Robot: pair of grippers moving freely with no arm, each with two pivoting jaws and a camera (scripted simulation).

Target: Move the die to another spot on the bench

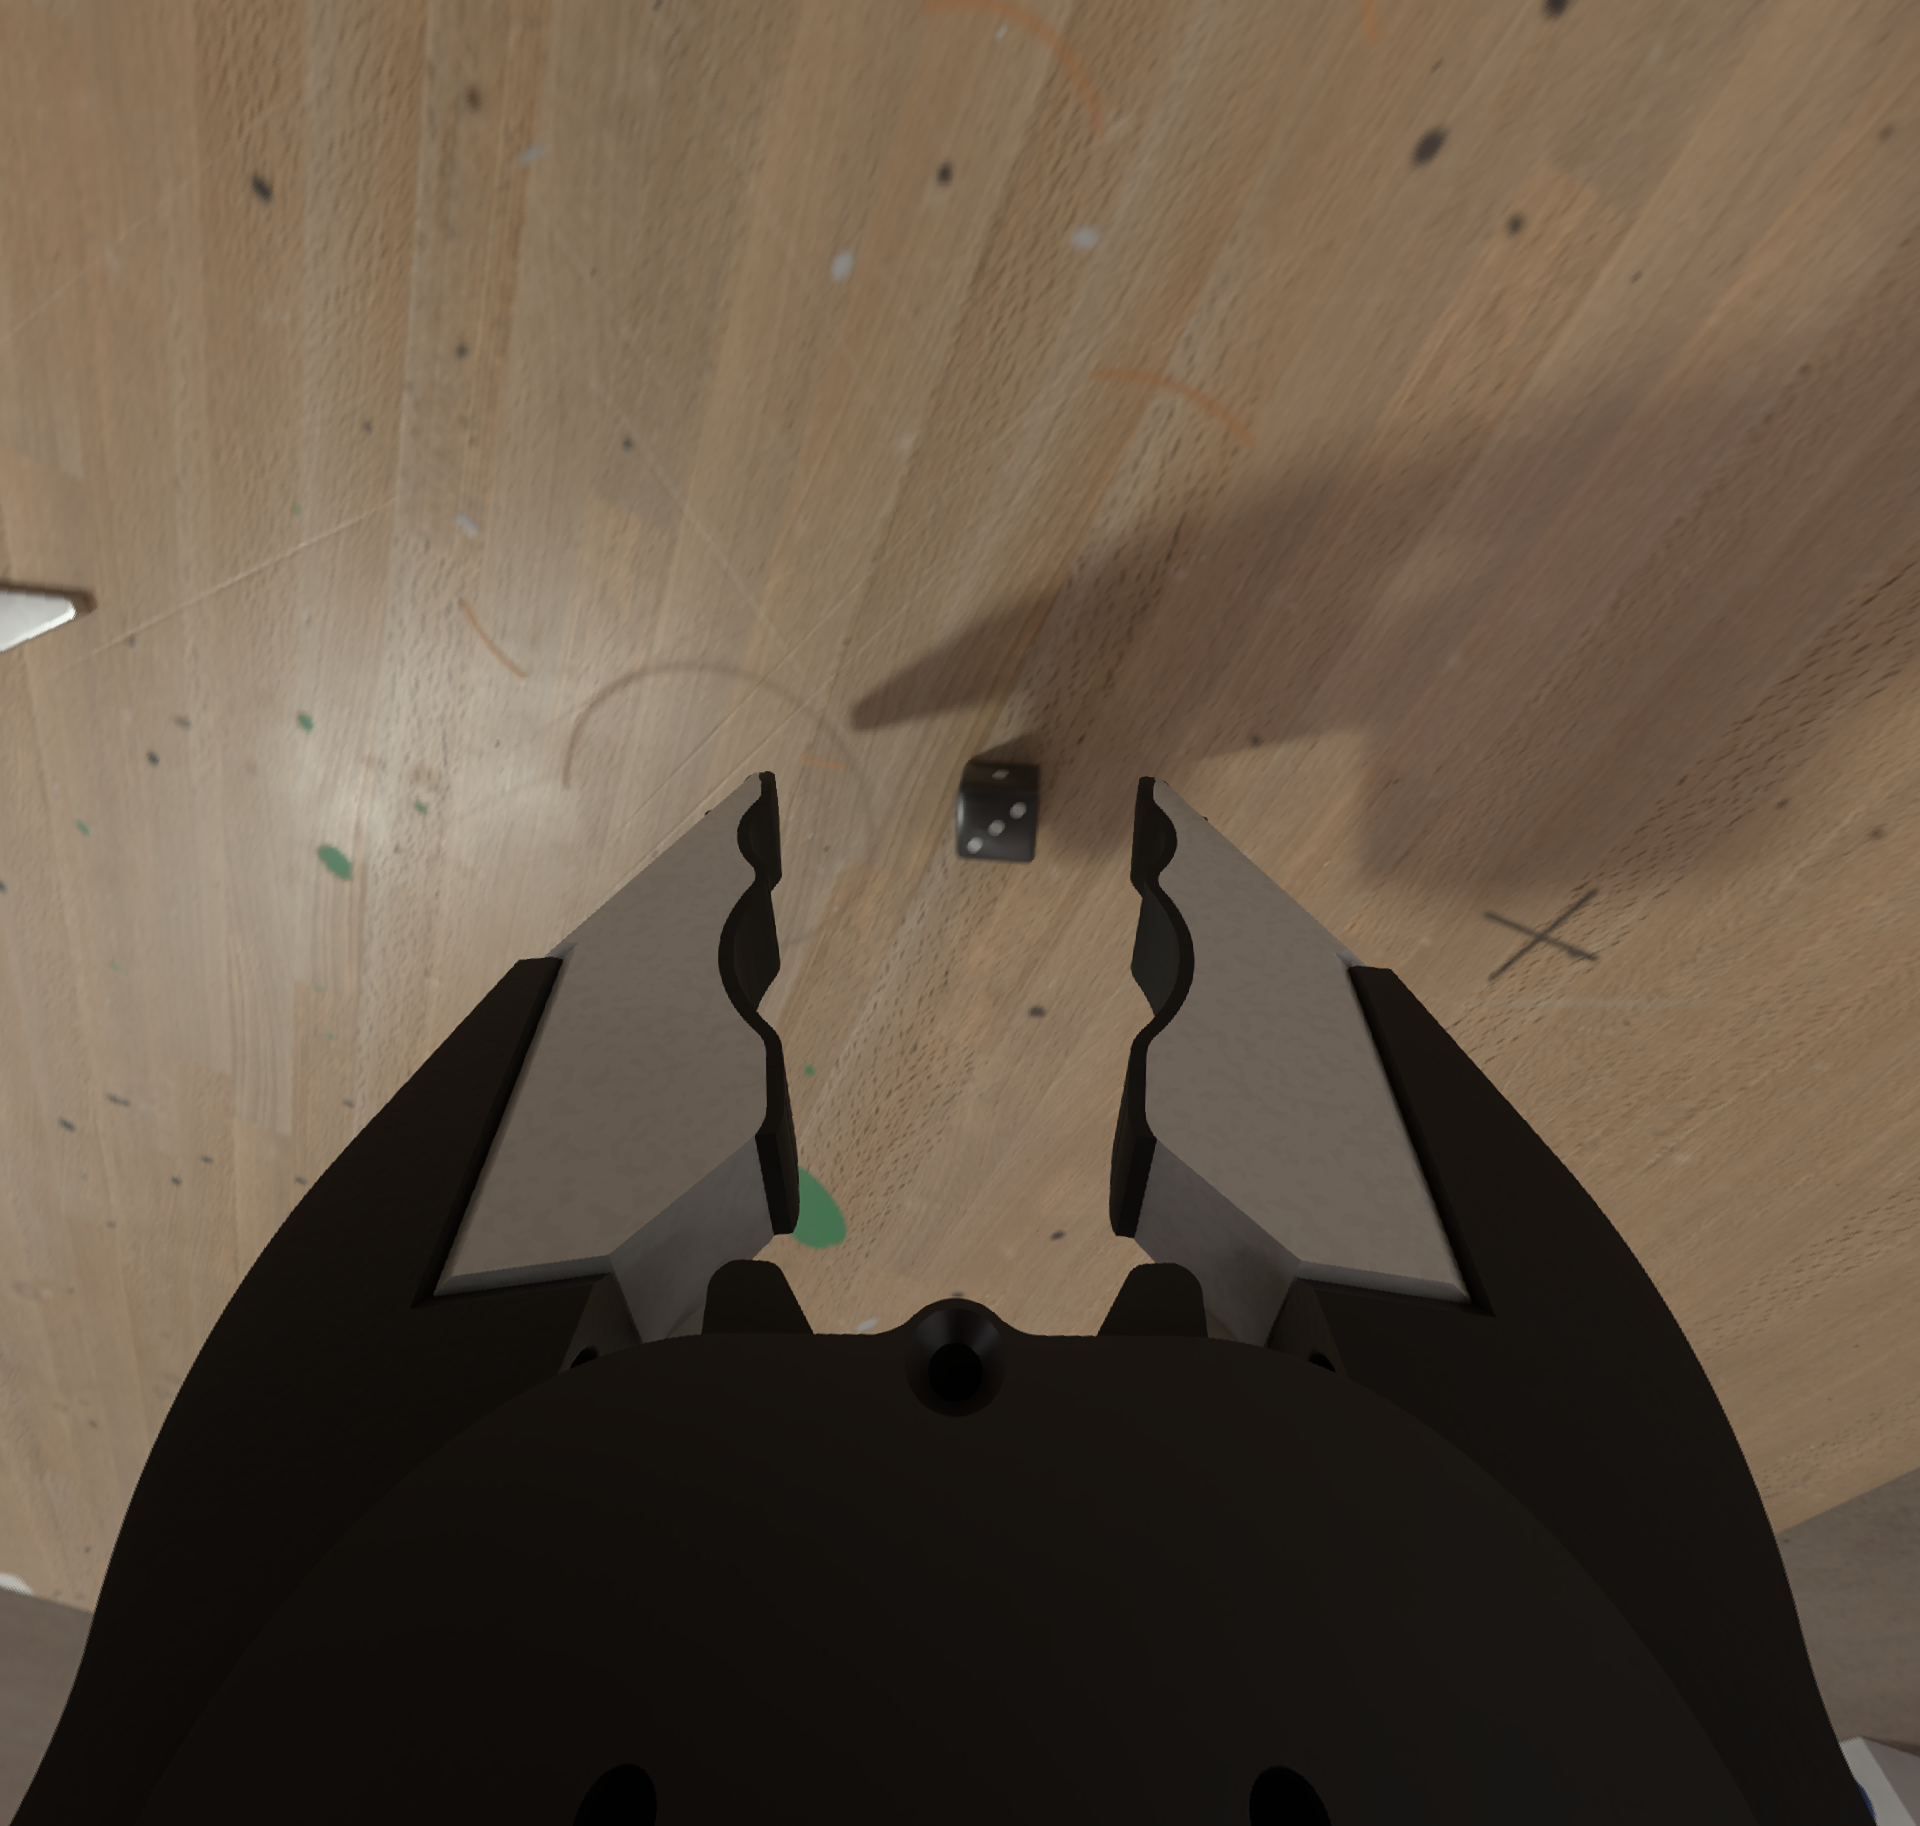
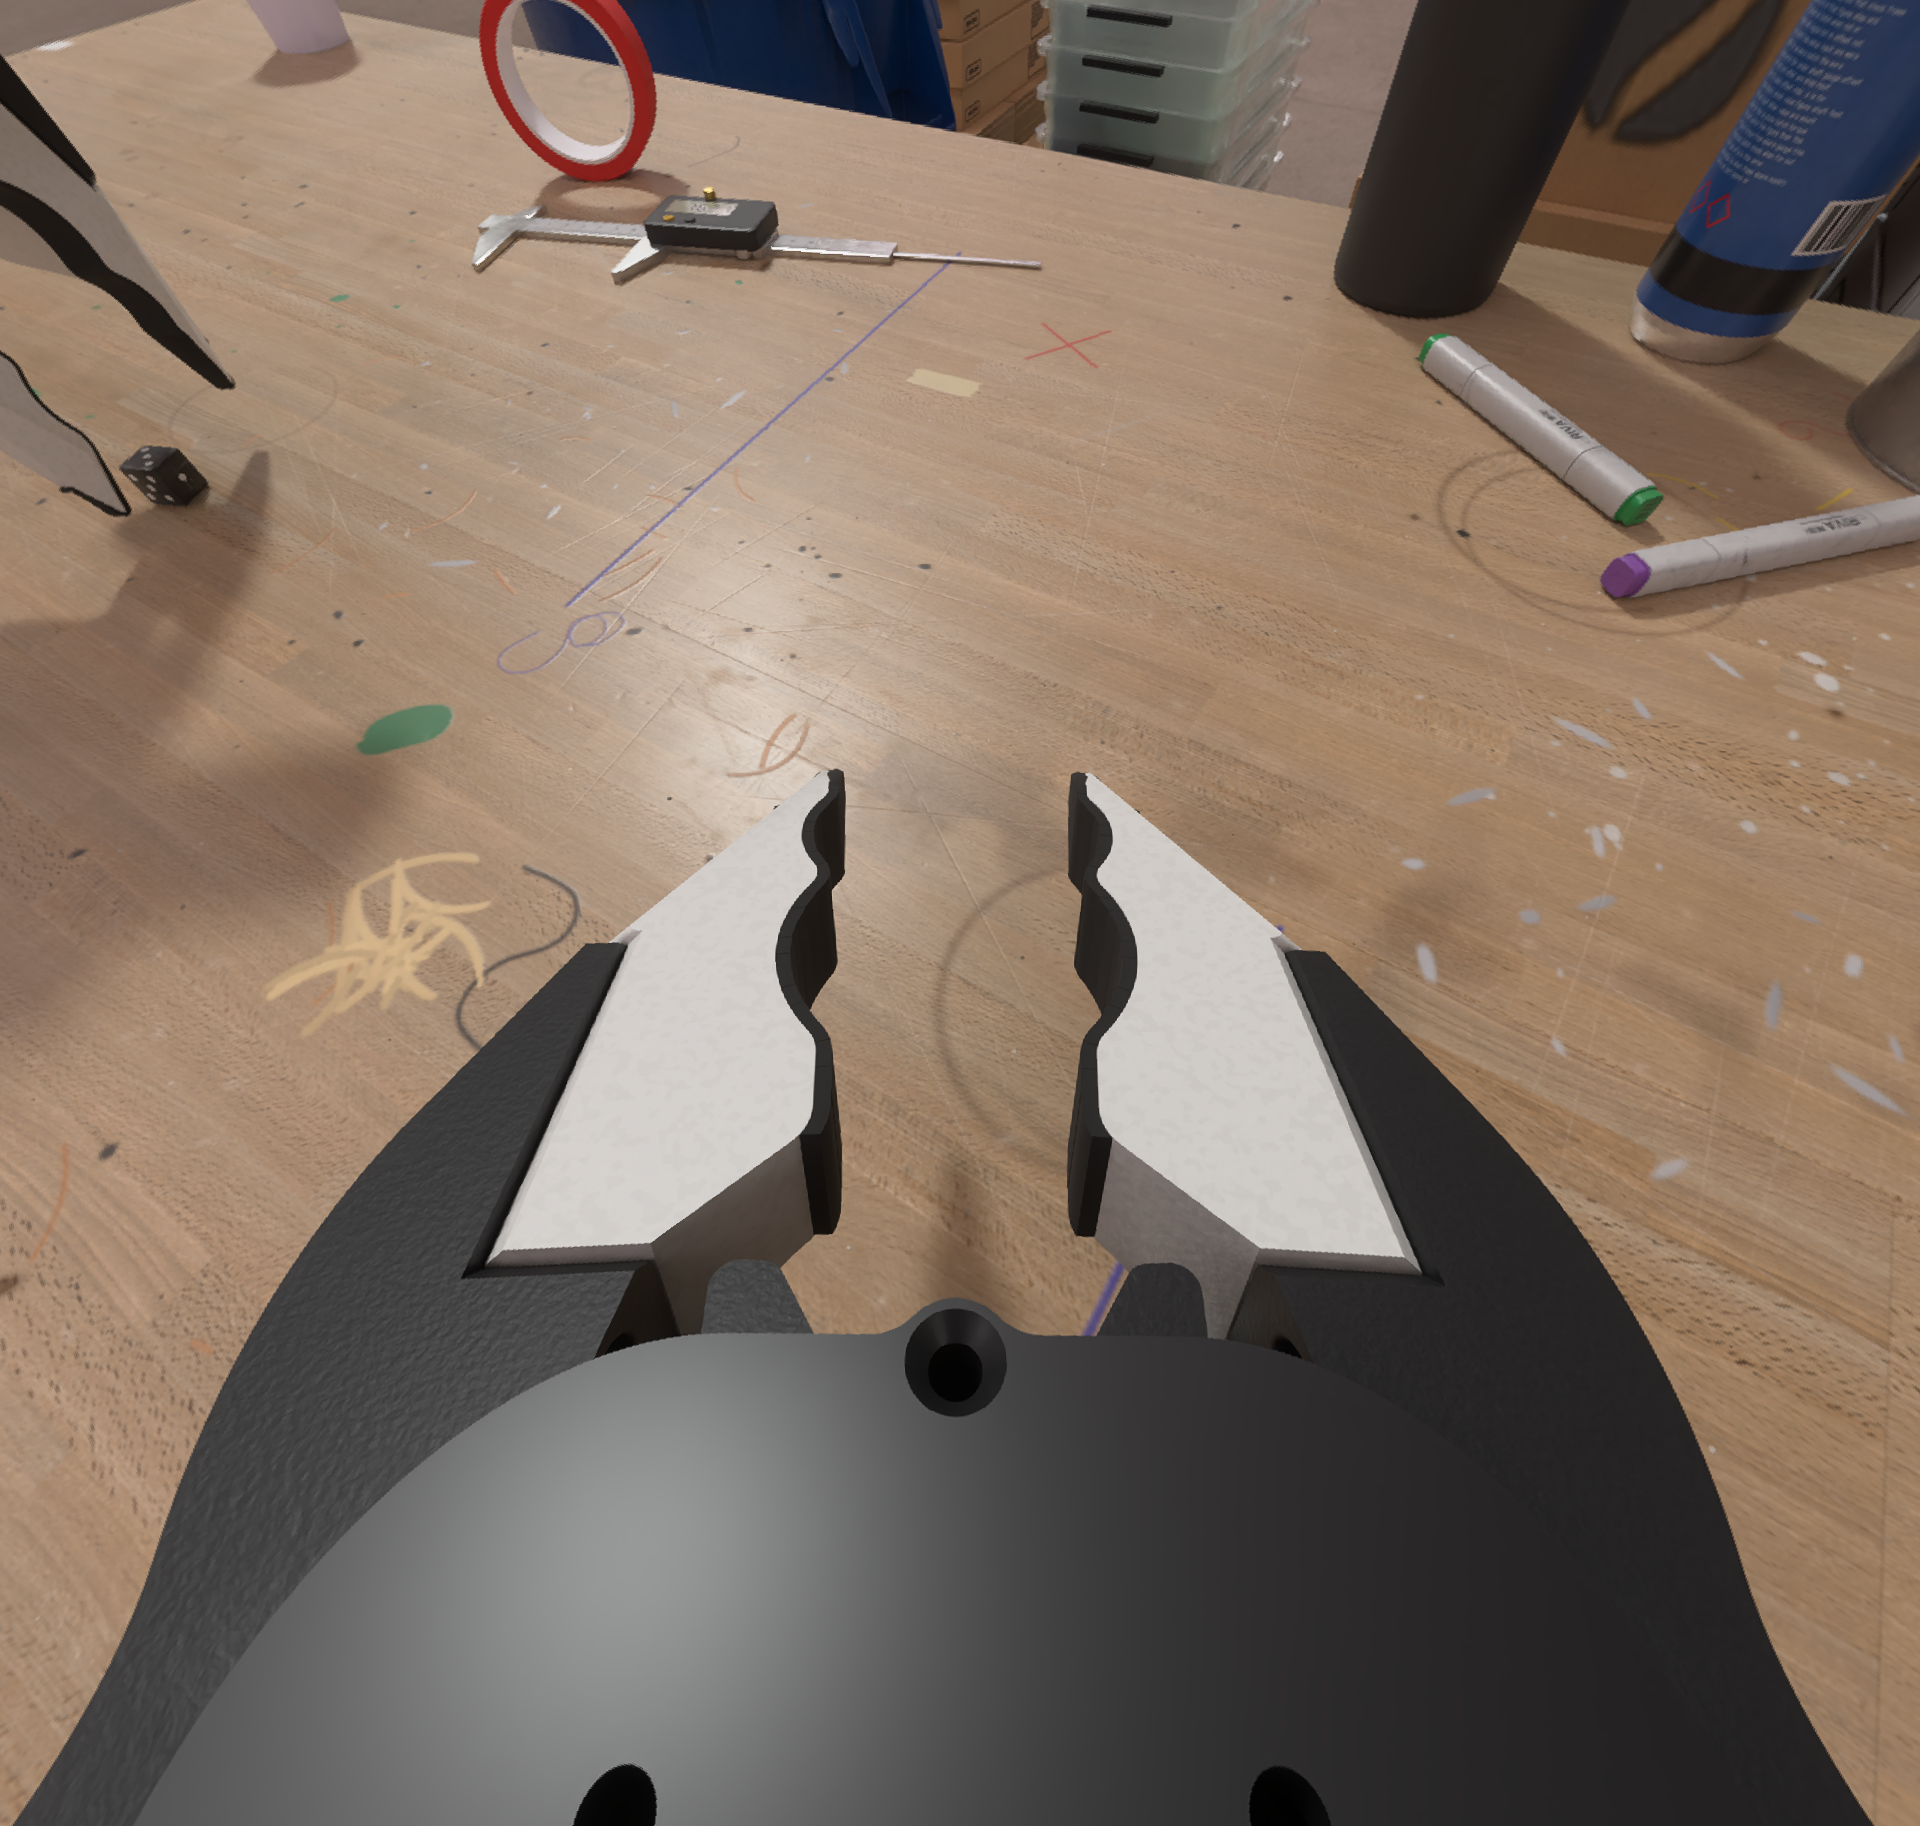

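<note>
A small black die [image 1: 997, 810] with white pips sits on the wooden bench [image 1: 623, 322]. My left gripper [image 1: 956, 789] is open and points down at it, the die lying between the two fingertips, nearer the right one, with the tips a little above the wood. In the right wrist view the die [image 2: 164, 475] lies at the far left, with the left gripper's fingers [image 2: 125, 301] on either side of it. My right gripper [image 2: 956, 784] is open and empty, hovering over the bench's near middle, far from the die.
A red tape roll [image 2: 566, 67] stands on edge and a digital caliper [image 2: 717, 230] lies behind the middle. A black cylinder [image 2: 1455, 114], a blue can [image 2: 1787, 135], a green marker [image 2: 1538, 426] and a purple marker [image 2: 1756, 548] are at right. A blue bin [image 2: 748, 0] stands beyond the bench.
</note>
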